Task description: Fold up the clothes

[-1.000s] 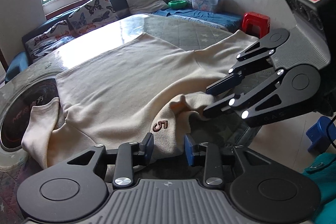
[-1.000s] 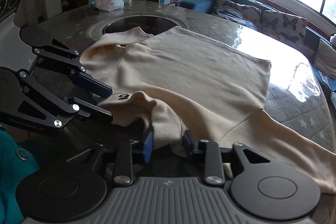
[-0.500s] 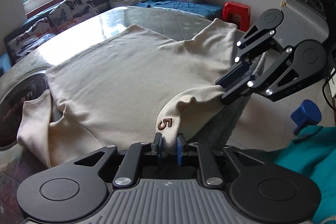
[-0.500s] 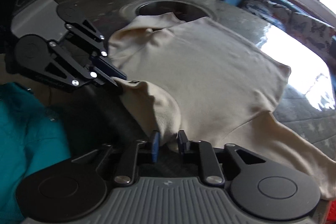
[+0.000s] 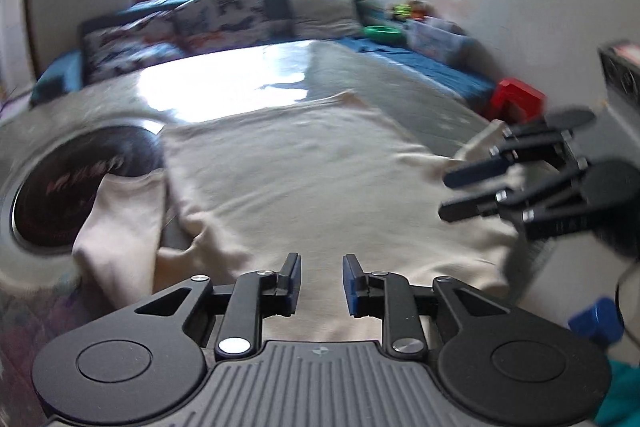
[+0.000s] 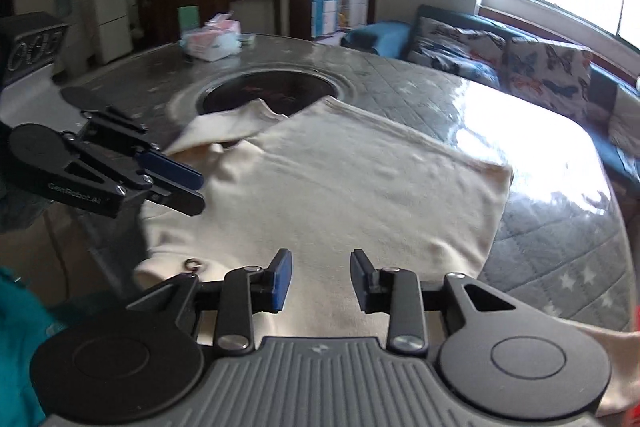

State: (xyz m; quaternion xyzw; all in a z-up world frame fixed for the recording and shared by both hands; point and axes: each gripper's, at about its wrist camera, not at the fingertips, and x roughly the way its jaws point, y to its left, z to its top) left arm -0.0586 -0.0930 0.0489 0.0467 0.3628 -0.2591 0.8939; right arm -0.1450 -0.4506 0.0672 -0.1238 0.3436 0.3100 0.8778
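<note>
A cream sweatshirt [image 5: 304, 179] lies spread flat on the round glass-topped table [image 5: 240, 75]; it also shows in the right wrist view [image 6: 344, 195]. One sleeve [image 5: 116, 227] lies folded at its left, near the dark round inset [image 5: 68, 187]. My left gripper [image 5: 320, 283] is open and empty above the sweatshirt's near edge. My right gripper [image 6: 320, 281] is open and empty above the same edge. Each gripper shows in the other's view, the right gripper [image 5: 464, 195] at right and the left gripper [image 6: 192, 191] at left, both open.
A tissue pack [image 6: 212, 41] sits at the table's far side. A sofa with butterfly cushions [image 6: 520, 67] runs along the window wall. A red stool [image 5: 516, 99] and a blue stool [image 5: 596, 319] stand by the table. Teal cloth [image 6: 20, 339] is at my near left.
Both grippers have let go of the sweatshirt's near hem and opened. The hem now lies flat, folded onto the body. Both grippers have lifted and pulled back a little.
</note>
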